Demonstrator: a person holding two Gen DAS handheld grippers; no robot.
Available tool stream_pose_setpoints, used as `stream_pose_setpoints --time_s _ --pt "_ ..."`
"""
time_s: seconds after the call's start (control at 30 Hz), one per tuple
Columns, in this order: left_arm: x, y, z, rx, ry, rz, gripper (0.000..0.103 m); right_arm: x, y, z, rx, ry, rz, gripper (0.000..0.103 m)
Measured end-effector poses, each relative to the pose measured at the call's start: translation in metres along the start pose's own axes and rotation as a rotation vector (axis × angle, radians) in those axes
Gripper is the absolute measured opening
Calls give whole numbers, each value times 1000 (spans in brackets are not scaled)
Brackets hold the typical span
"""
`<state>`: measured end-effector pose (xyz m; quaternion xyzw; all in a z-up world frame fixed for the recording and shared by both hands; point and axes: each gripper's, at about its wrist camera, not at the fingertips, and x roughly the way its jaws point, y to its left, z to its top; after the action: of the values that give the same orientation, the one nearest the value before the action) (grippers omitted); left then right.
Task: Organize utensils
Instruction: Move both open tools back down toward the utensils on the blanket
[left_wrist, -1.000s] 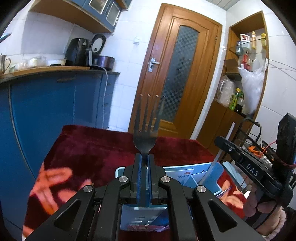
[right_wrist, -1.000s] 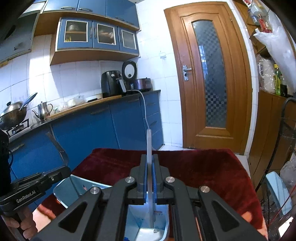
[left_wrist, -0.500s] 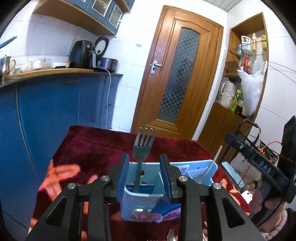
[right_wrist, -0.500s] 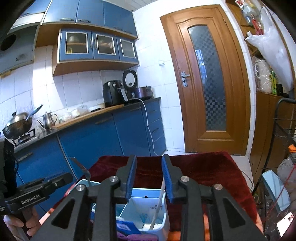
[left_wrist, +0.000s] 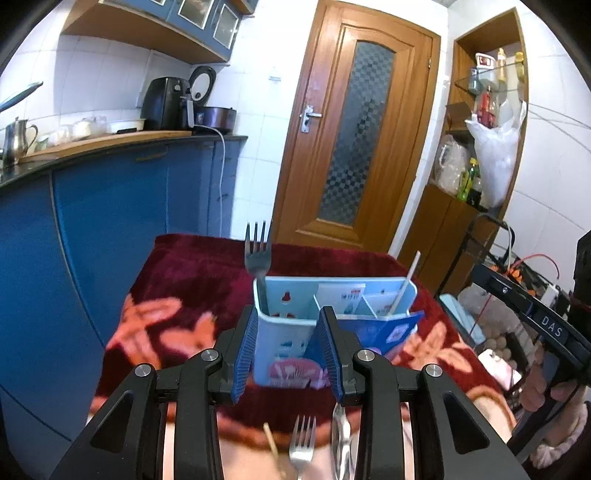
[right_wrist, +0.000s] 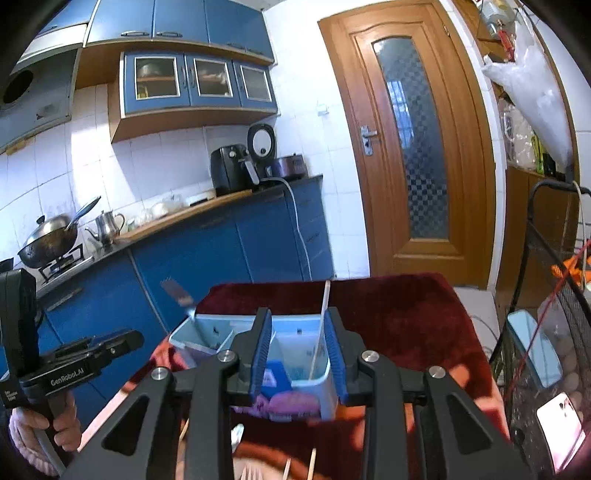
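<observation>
In the left wrist view, our left tool (left_wrist: 288, 349) stands released, its blue pads parted with nothing pressed between them. A second ago it was clenched on the dark fork (left_wrist: 258, 258); its jaws have just been opening, and that fork now stands upright, tines up, in the leftmost compartment of the light blue utensil caddy (left_wrist: 284, 343). The caddy sits on the bench, which is covered by a dark red flowered cloth (left_wrist: 184, 280), and it looked closer to the tool a second ago than it does now. A white chopstick (left_wrist: 406, 282) leans in the caddy's rightmost compartment. Nearer to us than the caddy, between the tool's arms, lie a silver fork (left_wrist: 303, 448), a spoon (left_wrist: 341, 432) and a thin wooden stick (left_wrist: 271, 441). To the right of the caddy the right tool's black body (left_wrist: 535, 317) shows, held by a hand (left_wrist: 546, 387).

In the right wrist view, our right tool (right_wrist: 297, 356) is also released and holds nothing. It was clenched on the white chopstick (right_wrist: 319, 332) a second ago; its jaws have just been opening, and the chopstick now leans free in the caddy's (right_wrist: 317, 391) right compartment. The dark fork (right_wrist: 177, 291) rises, blurred, above the caddy's left end. Left of the caddy the left tool's body (right_wrist: 74, 365) shows in a hand (right_wrist: 44, 432).
</observation>
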<state>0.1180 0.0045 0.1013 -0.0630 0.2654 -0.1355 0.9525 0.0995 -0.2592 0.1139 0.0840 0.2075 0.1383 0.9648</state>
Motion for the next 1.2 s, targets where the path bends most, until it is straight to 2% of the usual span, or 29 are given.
stream_pose_setpoints --time_s 0.3,0.67,1.03,1.1,1.17,1.2 --pt "-6 -5 -29 16 116 6 35 -12 1 -34 -17 144 -17 32" --pt "0 -12 -64 29 242 -3 35 -17 -16 -85 2 350 -50 32" --pt "17 -18 -88 46 360 -1 35 -21 -28 -107 12 477 -70 34" --pt "19 -21 -90 55 381 -19 35 -20 -31 -110 26 507 -66 34" --pt "21 -22 -92 58 405 -49 33 -19 -34 -113 28 540 -64 34" --pt "23 -23 -93 61 417 -55 28 -19 -34 -113 26 552 -64 34"
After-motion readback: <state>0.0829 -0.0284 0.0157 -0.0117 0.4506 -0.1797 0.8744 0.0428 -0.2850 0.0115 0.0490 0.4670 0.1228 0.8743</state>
